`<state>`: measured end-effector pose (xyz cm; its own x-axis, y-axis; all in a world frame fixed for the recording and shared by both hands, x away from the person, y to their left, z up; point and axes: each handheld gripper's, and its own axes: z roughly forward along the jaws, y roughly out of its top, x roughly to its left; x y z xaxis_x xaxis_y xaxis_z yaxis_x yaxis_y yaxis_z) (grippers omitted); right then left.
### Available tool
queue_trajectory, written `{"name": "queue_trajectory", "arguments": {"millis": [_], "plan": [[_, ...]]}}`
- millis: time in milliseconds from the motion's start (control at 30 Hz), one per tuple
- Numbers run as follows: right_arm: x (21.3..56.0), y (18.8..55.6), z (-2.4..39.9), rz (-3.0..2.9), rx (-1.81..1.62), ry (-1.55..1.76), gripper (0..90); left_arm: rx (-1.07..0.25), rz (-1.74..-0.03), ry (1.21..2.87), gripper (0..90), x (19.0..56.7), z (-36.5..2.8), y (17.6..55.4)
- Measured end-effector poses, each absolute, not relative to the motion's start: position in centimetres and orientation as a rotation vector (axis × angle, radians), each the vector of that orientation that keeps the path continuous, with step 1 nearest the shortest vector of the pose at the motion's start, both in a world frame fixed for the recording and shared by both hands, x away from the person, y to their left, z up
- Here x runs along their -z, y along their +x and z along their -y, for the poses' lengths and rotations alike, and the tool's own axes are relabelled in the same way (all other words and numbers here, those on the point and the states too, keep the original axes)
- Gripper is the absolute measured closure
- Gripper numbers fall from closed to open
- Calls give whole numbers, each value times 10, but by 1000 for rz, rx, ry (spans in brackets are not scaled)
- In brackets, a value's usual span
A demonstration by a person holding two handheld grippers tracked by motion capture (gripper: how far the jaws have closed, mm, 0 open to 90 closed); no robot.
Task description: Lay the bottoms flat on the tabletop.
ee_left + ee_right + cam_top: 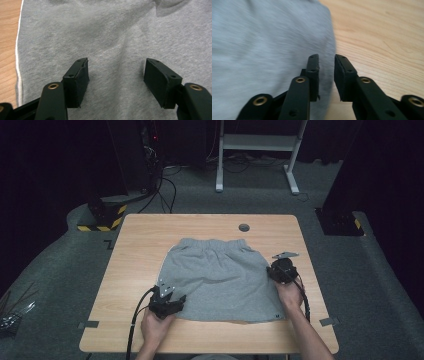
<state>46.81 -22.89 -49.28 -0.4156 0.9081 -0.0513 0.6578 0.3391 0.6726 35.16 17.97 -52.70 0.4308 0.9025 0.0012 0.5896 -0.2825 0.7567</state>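
A grey cloth garment (220, 280) with an elastic waistband at its far side lies flat on the wooden table (140, 235). My left gripper (169, 296) rests at the garment's near left corner. In the left gripper view it (116, 72) stands wide open over the grey cloth (112, 32), with nothing pinched between the pads. My right gripper (281, 270) sits at the garment's right edge. In the right gripper view its jaws (327, 62) are a narrow gap apart over the blurred cloth edge (262, 37), and bare wood (382, 37) lies to the right.
A round cable hole (244, 227) is near the table's far edge. Grey tape marks (88, 324) sit at the near corners. Beyond the table stand a white desk frame (257, 142) and a yellow-and-black striped base (102, 217) on a grey floor.
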Motion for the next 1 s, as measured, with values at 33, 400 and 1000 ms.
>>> {"name": "queue_trajectory", "arguments": {"millis": [33,400,1000], "plan": [[489,462,230,-2186,-855,1359,725,-576,-1255,1991,363,527,-180,352],[494,402,228,-2280,-929,1279,647,-577,-1255,1991,363,527,-180,352],[503,387,223,-2317,-943,1215,736,-519,-1174,2098,777,518,-169,347]]}}
